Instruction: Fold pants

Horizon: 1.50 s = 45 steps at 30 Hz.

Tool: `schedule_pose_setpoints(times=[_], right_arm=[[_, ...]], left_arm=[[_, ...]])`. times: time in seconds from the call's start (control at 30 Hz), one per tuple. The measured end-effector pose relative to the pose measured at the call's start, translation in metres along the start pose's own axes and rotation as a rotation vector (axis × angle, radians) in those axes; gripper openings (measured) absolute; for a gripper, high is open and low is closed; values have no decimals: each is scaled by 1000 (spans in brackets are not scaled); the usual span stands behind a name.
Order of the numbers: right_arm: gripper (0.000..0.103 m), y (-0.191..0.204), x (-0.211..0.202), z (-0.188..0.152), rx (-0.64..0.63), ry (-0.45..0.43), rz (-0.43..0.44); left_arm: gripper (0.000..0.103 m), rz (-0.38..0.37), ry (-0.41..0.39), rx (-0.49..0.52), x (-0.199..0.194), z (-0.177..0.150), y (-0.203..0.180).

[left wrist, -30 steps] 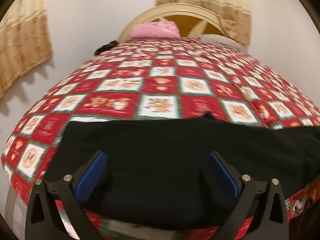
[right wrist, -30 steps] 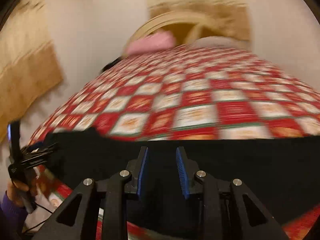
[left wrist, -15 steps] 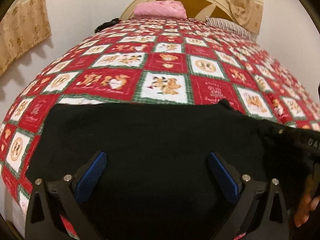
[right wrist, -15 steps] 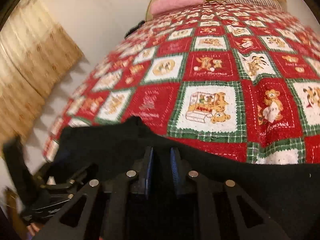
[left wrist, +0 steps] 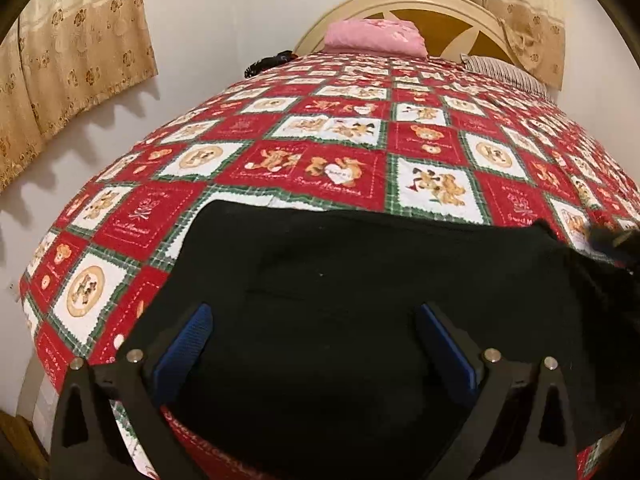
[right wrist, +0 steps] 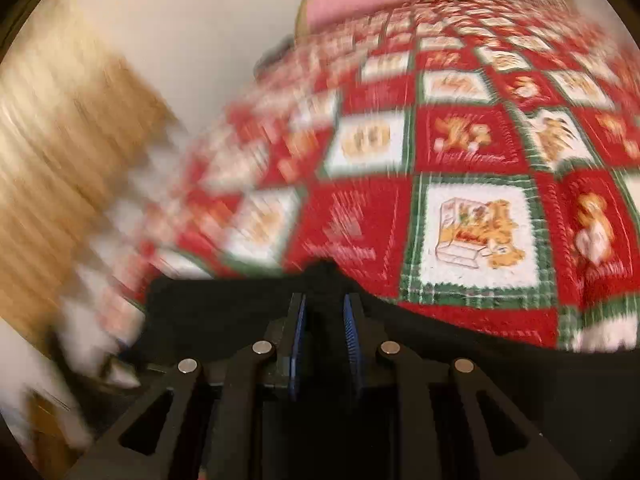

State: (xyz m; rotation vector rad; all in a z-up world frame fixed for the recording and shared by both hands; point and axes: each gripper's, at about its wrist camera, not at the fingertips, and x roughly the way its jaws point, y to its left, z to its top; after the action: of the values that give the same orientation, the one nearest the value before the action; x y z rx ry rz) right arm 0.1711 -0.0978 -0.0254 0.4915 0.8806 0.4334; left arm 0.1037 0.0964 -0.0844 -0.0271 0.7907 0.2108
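Observation:
Black pants (left wrist: pixel 360 280) lie across the near end of the bed. My left gripper (left wrist: pixel 314 312) hovers over their near part, open wide, with nothing pinched between its blue pads. In the blurred right wrist view, my right gripper (right wrist: pixel 324 312) has a raised peak of the pants (right wrist: pixel 324 276) at their far edge between its narrow-set pads, which are opening slightly. A dark tip of the right gripper (left wrist: pixel 616 240) shows at the pants' far right corner in the left wrist view.
A red, white and green teddy-bear quilt (left wrist: pixel 344 168) covers the bed. A pink pillow (left wrist: pixel 376 36) and a striped pillow (left wrist: pixel 504 72) lie by the cream headboard (left wrist: pixel 440 4). A small dark object (left wrist: pixel 268 64) sits at the far left edge. Curtains (left wrist: pixel 72 60) hang on the left wall.
The right gripper swept across the pants and narrowed its jaws onto a bunch of cloth at the far edge. The left gripper stayed open and sank slightly closer over the pants.

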Motion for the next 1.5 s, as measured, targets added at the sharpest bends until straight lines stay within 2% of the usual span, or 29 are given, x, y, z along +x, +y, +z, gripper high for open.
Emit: schedule_pose_setpoints(times=[0.03,0.1,0.13,0.2,0.27,0.33,0.37,0.5,0.53,0.57,0.63,0.7,0.83,0.93,1.1,1.13,1.17,1.2,1.27,1.37,1.5], right_arm=[[20,-7,-26,2,29,-77,32],[21,-23,-77,1,60,-216,16],[21,-36,-108,-3,85,-292,-15],[31,-65,-161,-17,142,-410,-112],[34,-103,-219,-39,214,-533,-280],[34,-138,-265,-55,259,-597,-428],[34,-159,-289,-63,291,-610,-527],[34,-222,-362,-95,395,-689,-804],[36,-235,-375,-102,416,-698,-852],[45,-252,-388,-109,446,-699,-890],[52,-277,-399,-118,500,-689,-878],[53,-292,-401,-125,516,-688,-807],[53,-283,-398,-131,445,-676,-811],[53,-272,-388,-133,397,-651,-766],[54,-270,-365,-116,324,-595,-838],[51,-268,-363,-114,316,-581,-860],[40,-266,-359,-111,303,-555,-904],[35,-265,-356,-108,286,-531,-941],[14,-263,-355,-105,267,-510,-916],[13,-245,-357,-96,252,-516,-907],[13,-180,-349,-83,93,-575,-807]], left_arm=[[103,-7,-2,-8,-1,0,3],[103,-4,-7,-7,-2,0,4],[103,2,-11,-5,-2,-1,4],[103,7,-14,-5,-3,0,4],[103,9,-13,-5,-1,0,3],[103,13,-11,-5,0,1,2],[103,16,-10,-5,0,1,2],[103,35,-11,-3,0,0,-1],[103,39,-11,-2,0,-1,-1],[103,43,-12,-3,-1,-1,-2],[103,49,-11,-3,-1,-1,-2],[103,51,-11,-4,-1,-2,-2],[103,50,-11,-4,-1,-2,-2],[103,50,-12,-4,-1,-2,-3],[103,45,-14,-6,-1,-2,-2],[103,45,-15,-6,-1,-2,-2],[103,44,-15,-6,-1,-2,-2],[103,44,-15,-6,-1,-2,-2],[103,43,-17,-7,-1,-2,-2],[103,40,-19,-7,-2,-2,-2],[103,36,-22,-7,-1,-2,-1]])
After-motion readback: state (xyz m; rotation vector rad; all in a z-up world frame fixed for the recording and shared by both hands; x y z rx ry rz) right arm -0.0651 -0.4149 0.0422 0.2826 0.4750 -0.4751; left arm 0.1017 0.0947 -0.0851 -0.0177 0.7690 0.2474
